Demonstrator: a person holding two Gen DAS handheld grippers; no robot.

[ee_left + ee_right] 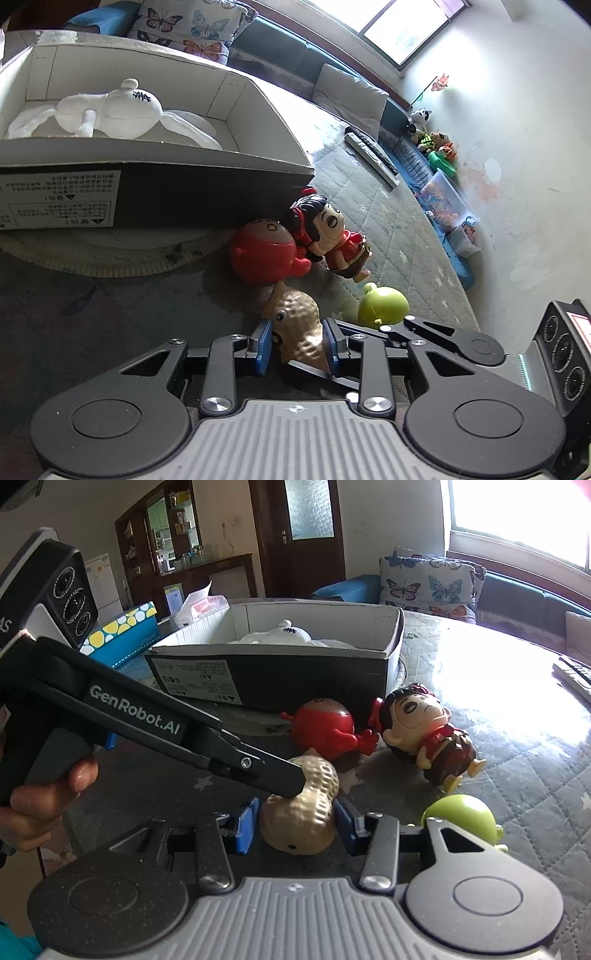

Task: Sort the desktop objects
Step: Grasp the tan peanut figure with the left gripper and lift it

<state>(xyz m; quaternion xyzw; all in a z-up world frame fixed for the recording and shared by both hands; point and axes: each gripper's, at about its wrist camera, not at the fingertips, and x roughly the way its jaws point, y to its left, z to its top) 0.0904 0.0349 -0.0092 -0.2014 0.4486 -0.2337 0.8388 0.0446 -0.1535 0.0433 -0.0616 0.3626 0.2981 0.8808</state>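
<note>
box beyond both grippers | peanut toy between spread pads of right gripper, left gripper bracketing it too, unclamped | risk: both closing together, toy squirts toward green toy

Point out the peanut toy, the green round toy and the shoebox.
peanut toy (303, 823), right wrist view, bumpy shell.
green round toy (384, 306), left wrist view, rounded body.
shoebox (280, 675), right wrist view, dark front wall.
</note>
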